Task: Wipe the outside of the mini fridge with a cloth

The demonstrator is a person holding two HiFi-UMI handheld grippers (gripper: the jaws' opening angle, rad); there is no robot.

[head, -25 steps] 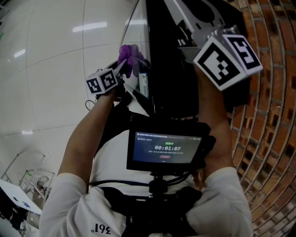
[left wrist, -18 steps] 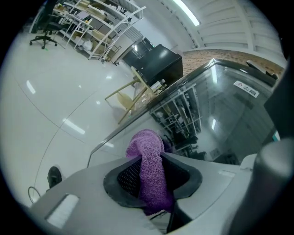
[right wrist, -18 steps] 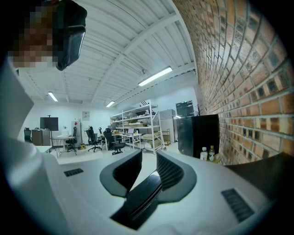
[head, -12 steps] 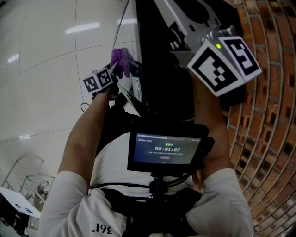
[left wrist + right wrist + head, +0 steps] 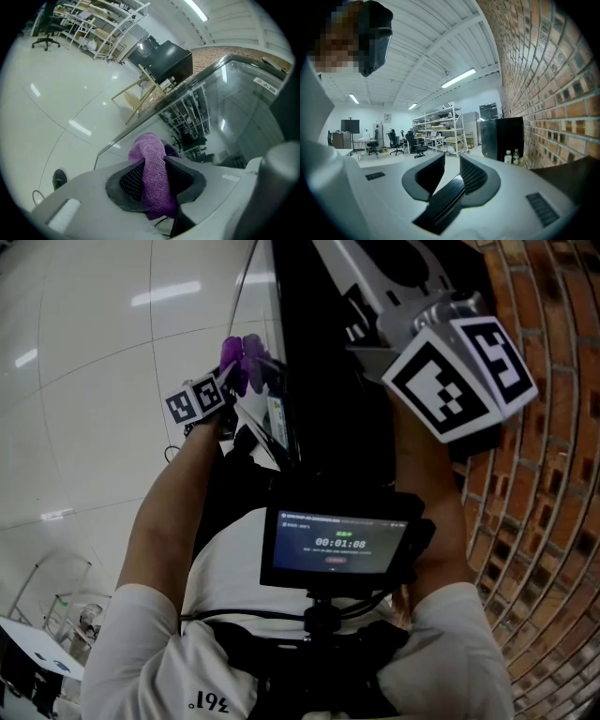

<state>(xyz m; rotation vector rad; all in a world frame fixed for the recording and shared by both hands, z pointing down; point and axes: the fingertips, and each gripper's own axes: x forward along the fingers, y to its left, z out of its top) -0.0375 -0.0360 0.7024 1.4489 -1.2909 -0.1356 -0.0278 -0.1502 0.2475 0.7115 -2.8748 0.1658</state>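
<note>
Gripping a purple cloth (image 5: 151,180) between the pads of the left hand-held gripper (image 5: 154,161), upper left of centre in the head view, just beside the left edge of the black mini fridge (image 5: 328,399). Holding the right hand-held gripper (image 5: 452,171) at upper right, jaws narrowly apart, empty, near the brick wall (image 5: 553,484).

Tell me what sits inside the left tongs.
A purple cloth is clamped in the left tongs, its top poking out above them. Its lower end disappears behind the tongs' body, so the rest is hidden.
</note>
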